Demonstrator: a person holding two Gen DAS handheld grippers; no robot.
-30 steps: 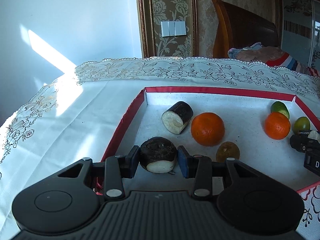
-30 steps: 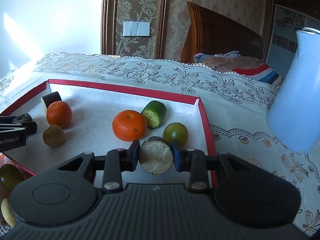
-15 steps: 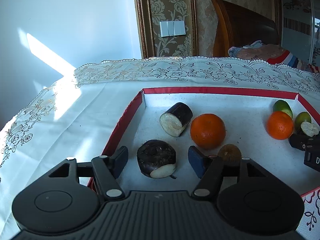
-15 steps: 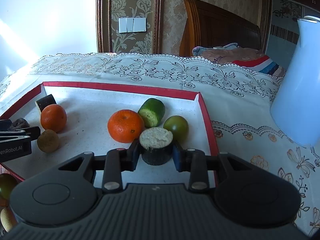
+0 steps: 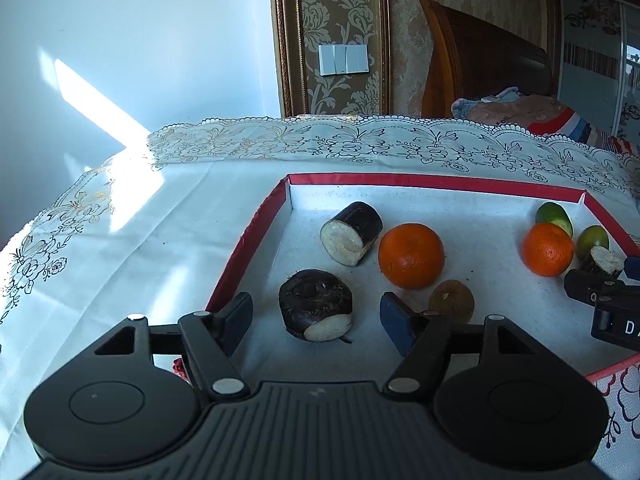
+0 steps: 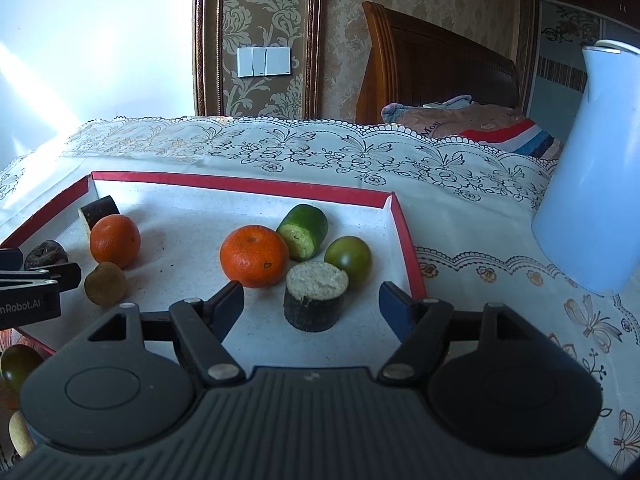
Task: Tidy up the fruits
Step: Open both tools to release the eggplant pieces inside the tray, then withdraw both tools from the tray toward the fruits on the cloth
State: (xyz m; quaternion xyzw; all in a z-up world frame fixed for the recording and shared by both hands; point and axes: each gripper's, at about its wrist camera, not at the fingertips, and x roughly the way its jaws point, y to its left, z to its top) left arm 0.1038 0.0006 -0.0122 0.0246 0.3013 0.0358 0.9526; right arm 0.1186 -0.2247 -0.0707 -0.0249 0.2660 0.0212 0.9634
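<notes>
Both grippers spread apart — left gripper [image 5: 316, 318] around dark chunk [image 5: 315, 305], right gripper [image 6: 311, 306] around stump [image 6: 316, 296], inside red-rimmed tray [image 6: 240, 184].

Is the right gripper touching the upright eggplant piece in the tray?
Apart. The right wrist view shows white tray floor between each finger of the right gripper and the eggplant piece.

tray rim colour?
Red rim, white speckled inside; clearest in the right wrist view.

lace tablecloth [image 6: 280, 148], white jug [image 6: 592, 160], wall switch [image 5: 343, 59], wooden headboard [image 6: 436, 64]
</notes>
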